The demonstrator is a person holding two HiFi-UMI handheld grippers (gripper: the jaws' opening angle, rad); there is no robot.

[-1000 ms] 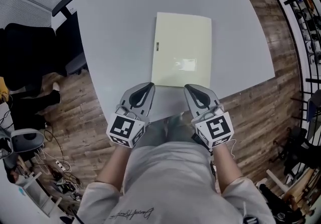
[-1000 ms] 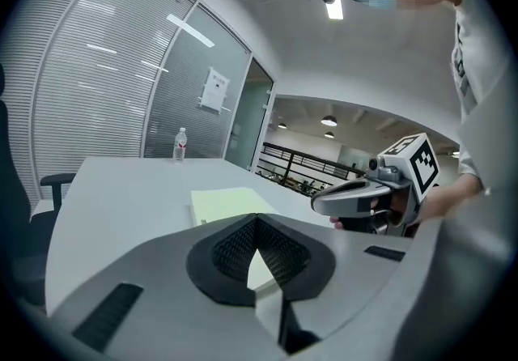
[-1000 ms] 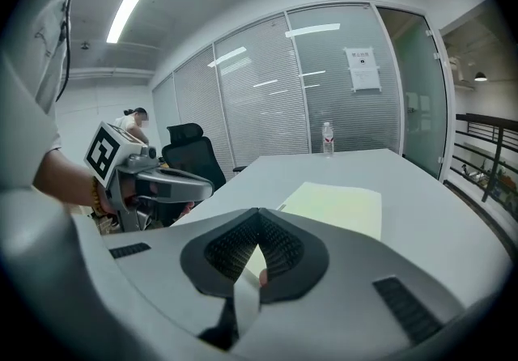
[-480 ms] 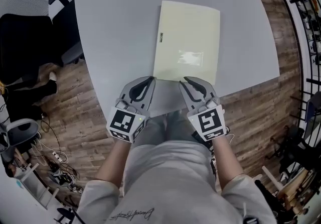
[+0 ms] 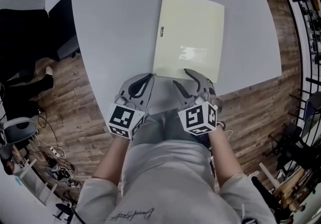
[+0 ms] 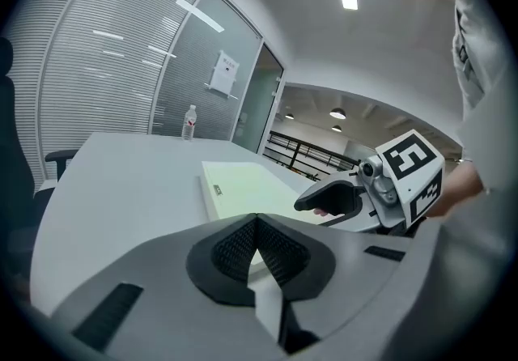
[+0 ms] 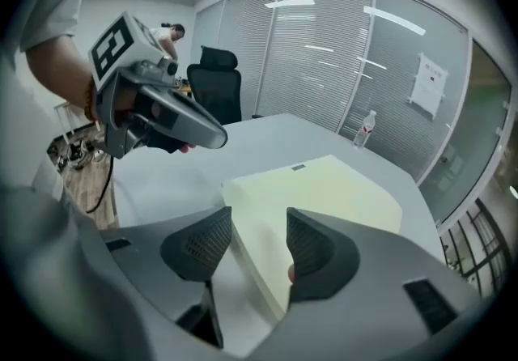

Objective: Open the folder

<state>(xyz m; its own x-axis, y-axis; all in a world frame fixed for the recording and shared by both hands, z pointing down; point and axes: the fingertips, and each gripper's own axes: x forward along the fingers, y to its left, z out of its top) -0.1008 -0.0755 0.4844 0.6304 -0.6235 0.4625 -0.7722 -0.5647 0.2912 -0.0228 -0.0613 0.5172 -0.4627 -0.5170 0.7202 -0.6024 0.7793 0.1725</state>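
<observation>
- A pale yellow folder [image 5: 189, 37] lies flat and closed on the grey table [image 5: 110, 27]; its near short edge sits close to the table's near edge; a small dark label [image 5: 161, 30] marks its left side
- The left gripper [image 5: 150, 76] is held just by the folder's near left corner; its claw is clenched, the tips meeting with nothing between them
- The right gripper [image 5: 180, 77] is at the folder's near edge, rolled onto its side; its claw is opening and released; the right gripper view shows the folder's near edge in the gap between the jaws, with neither pad pressing on it
- A clear bottle [image 7: 368, 129] stands at the table's far end; a black office chair [image 7: 217, 80] stands beside the table; a wooden floor [image 5: 65, 102] lies below
</observation>
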